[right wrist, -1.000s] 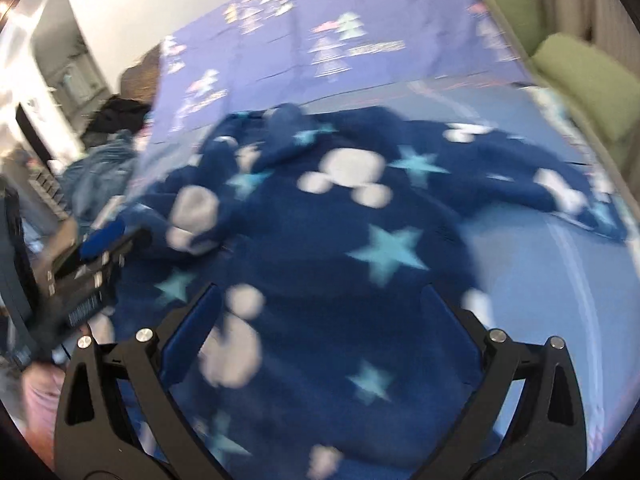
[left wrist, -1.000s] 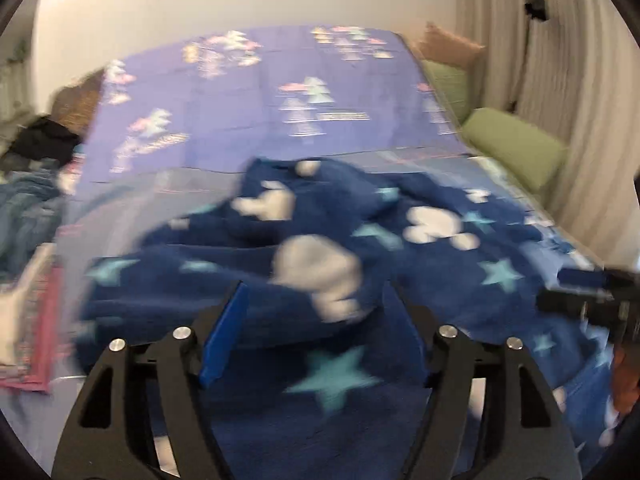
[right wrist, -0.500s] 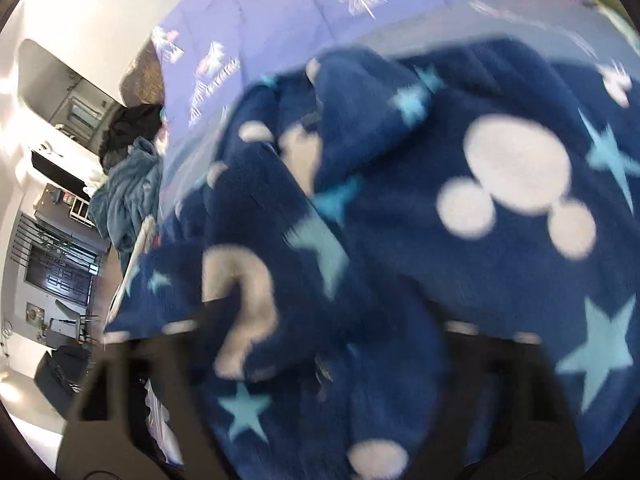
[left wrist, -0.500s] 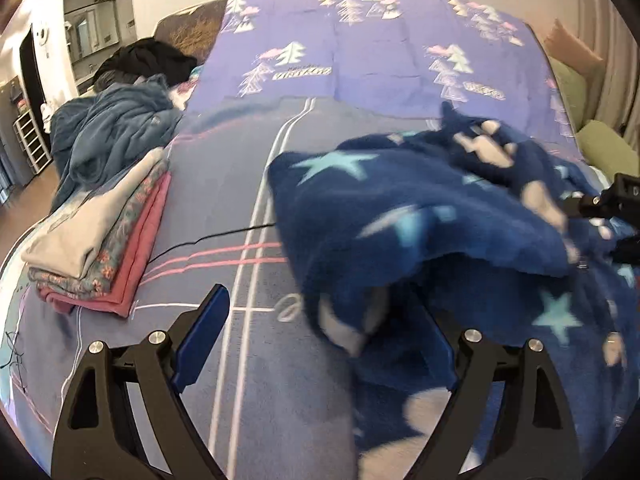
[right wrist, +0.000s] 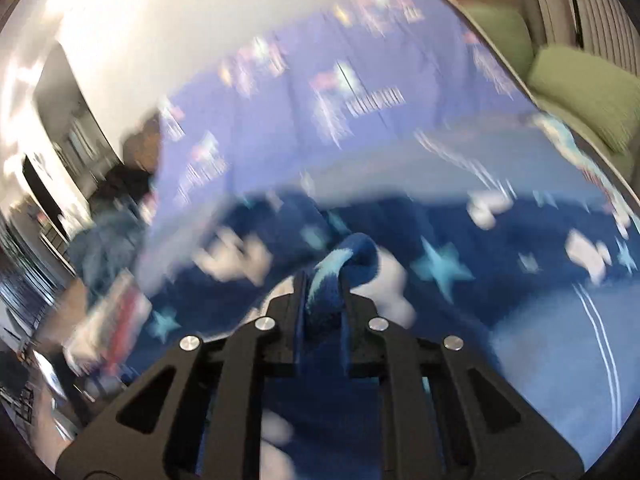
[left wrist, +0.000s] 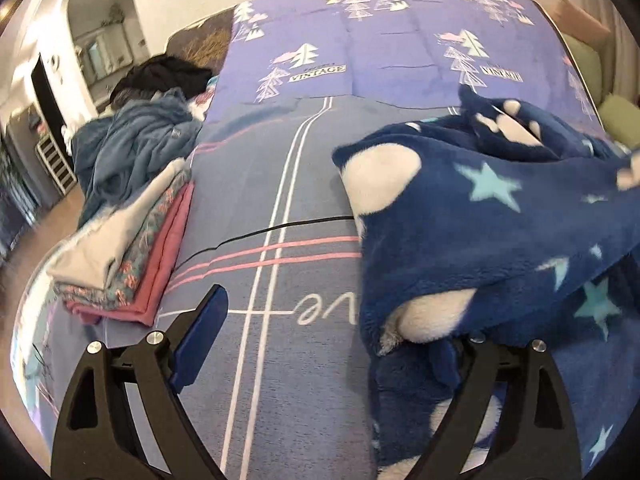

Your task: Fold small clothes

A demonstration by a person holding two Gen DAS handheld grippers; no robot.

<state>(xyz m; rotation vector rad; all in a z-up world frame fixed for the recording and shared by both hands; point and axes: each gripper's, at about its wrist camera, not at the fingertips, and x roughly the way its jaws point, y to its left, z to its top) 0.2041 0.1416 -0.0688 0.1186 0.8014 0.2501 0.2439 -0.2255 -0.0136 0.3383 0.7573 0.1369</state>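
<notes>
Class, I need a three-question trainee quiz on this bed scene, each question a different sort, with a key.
1. True or false: the right gripper has the navy star fleece bunched between its fingers.
2. The folded stack lies on which side of the left wrist view? A left, B right, C centre.
3. Fill in: the bottom layer of that stack is ____.

Key: 1 true; 2 A; 3 pink.
</notes>
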